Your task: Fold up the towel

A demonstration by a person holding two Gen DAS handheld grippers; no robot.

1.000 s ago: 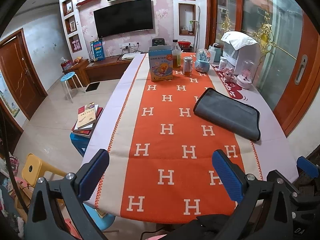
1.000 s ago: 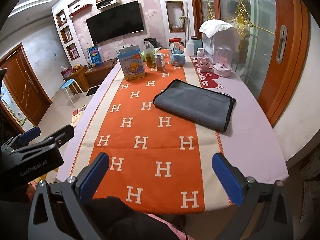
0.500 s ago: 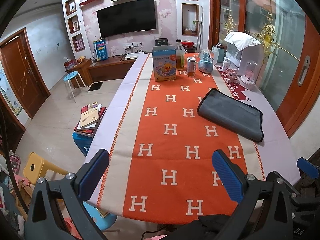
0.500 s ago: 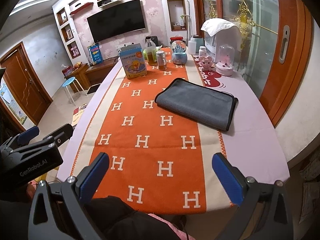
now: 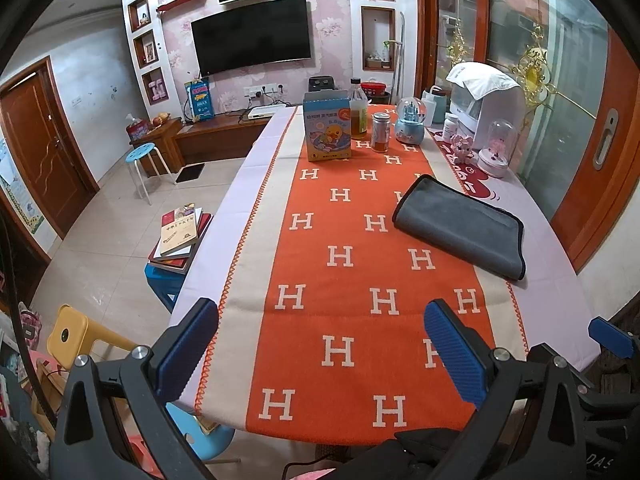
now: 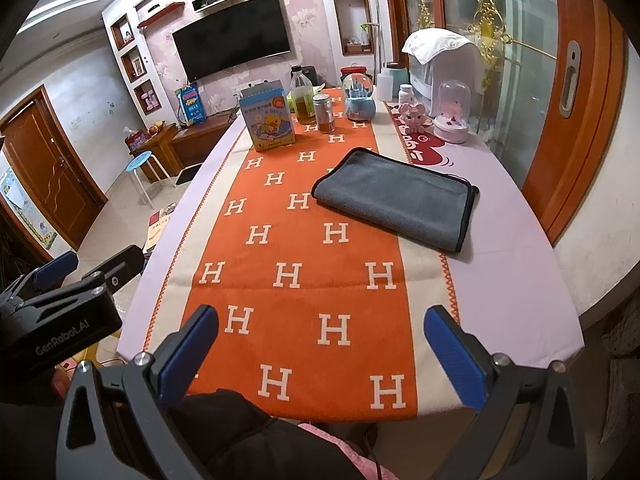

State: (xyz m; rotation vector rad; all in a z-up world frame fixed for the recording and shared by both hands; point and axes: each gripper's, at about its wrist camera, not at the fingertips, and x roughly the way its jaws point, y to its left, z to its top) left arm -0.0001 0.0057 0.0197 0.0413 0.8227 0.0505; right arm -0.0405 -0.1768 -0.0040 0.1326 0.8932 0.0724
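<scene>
The left gripper (image 5: 321,354) hangs over the near edge of the surface (image 5: 556,300) with its blue-padded fingers (image 5: 188,350) spread wide and nothing between them; only the orange runner with white H letters (image 5: 344,256) shows in the gap. The right gripper (image 6: 322,356) is held the same way, its fingers (image 6: 456,364) wide apart and empty, also above the near end of the runner. The grey towel (image 6: 394,198) lies flat and already doubled over, with a dark trim along its edges, well ahead of both pairs of fingers and off toward the right finger in each view; it sits partly on the runner and partly on the pale cloth beside it, touching neither gripper (image 5: 460,226). Farther ahead, beyond the towel at the far end of the surface, stand a blue box with a yellow duck (image 5: 327,132), a bottle of amber liquid (image 5: 358,110), a small metal-lidded jar (image 5: 380,133) and a snow globe (image 5: 410,122). From the right wrist view, the left gripper's black body (image 6: 60,312) appears beside the left finger, off the edge of the surface. From the left wrist view, a stack of books (image 5: 180,236) rests on a blue stool past the left finger, beside the surface.
</scene>
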